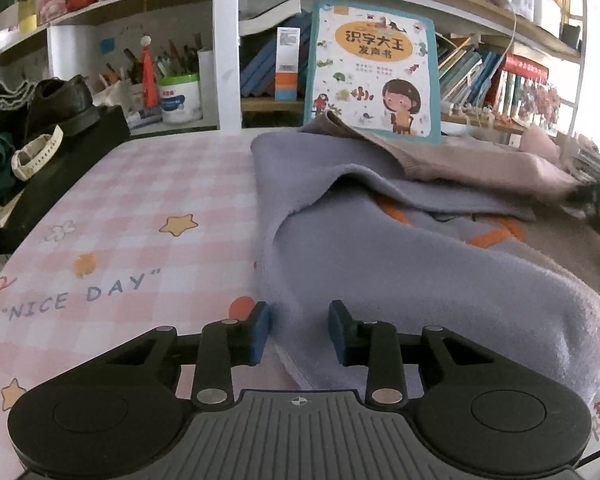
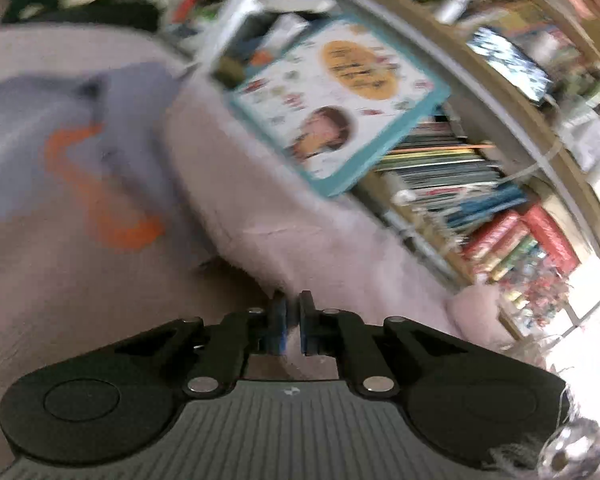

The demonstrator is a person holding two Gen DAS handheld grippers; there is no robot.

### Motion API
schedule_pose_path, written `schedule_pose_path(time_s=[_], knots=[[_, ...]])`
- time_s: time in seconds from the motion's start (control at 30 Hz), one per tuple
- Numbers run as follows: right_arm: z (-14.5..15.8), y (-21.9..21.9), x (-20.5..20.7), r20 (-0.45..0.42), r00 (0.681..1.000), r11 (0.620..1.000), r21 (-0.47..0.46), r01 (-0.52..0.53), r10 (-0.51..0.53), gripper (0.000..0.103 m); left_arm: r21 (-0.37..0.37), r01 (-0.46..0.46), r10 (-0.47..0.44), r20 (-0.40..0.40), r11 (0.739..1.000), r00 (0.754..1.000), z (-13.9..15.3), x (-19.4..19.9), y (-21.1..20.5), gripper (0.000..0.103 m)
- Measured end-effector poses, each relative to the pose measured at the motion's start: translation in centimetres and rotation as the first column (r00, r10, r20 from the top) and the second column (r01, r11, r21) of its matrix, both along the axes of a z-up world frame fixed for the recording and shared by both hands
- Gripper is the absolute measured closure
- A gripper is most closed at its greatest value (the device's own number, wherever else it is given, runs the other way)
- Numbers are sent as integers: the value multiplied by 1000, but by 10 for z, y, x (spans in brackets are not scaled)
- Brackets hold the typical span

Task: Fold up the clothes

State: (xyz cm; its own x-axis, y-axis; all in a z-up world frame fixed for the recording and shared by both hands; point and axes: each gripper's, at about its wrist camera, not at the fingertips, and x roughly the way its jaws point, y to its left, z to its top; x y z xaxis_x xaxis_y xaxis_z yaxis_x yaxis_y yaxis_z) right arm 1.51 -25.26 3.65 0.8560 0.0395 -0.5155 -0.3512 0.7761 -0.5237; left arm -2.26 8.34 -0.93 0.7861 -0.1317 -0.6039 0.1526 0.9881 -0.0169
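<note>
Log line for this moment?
left claw: open at purple garment hem | right claw: shut on pink garment

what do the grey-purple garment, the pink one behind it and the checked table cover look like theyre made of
Grey-purple garment: soft fleece-like knit, matte, fuzzy nap, stitched hem at the edge.
Pink garment: probably a finer knit, matte, with a ribbed-looking band.
Checked table cover: smooth and flat with printed stars and lettering, likely a plastic-coated or printed cloth; hard to tell which.
</note>
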Motion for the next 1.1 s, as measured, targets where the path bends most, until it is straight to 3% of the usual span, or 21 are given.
schedule_pose_path(time_s=[0.2,0.3,0.4,0.47,0.57,0.67,0.8,0.87,1.0,1.1], knots=[[24,-39,84,78,986,988,-44,149,-145,96,47,54,-56,60,997,997,16,-1,-15,70],[18,-61,135,32,973,972,-58,229,-228,84,93,152,-161,96,984,982,29,-3,-37,66],[4,-73,166,21,949,944,-102,314,-314,64,161,243,-264,125,957,956,37,-2,-64,62],[0,-79,172,39,933,927,-100,361,-359,61,198,299,-328,135,933,935,40,2,-83,61],[6,-81,155,58,929,929,-24,368,-367,60,226,391,-426,131,892,895,40,13,-111,61],[18,-65,113,96,957,962,50,269,-273,55,277,476,-519,103,835,849,33,28,-147,60],[26,-44,41,-22,996,965,245,94,-92,45,343,547,-601,68,764,796,19,47,-193,60],[18,-35,14,-76,996,961,267,68,-49,46,384,571,-636,56,726,770,10,51,-212,60],[-4,-25,-32,-110,993,959,272,82,-54,48,467,586,-669,16,662,743,-7,60,-237,61],[-15,-27,-47,-146,986,938,327,119,-74,48,511,577,-667,-12,636,745,-20,69,-245,61]])
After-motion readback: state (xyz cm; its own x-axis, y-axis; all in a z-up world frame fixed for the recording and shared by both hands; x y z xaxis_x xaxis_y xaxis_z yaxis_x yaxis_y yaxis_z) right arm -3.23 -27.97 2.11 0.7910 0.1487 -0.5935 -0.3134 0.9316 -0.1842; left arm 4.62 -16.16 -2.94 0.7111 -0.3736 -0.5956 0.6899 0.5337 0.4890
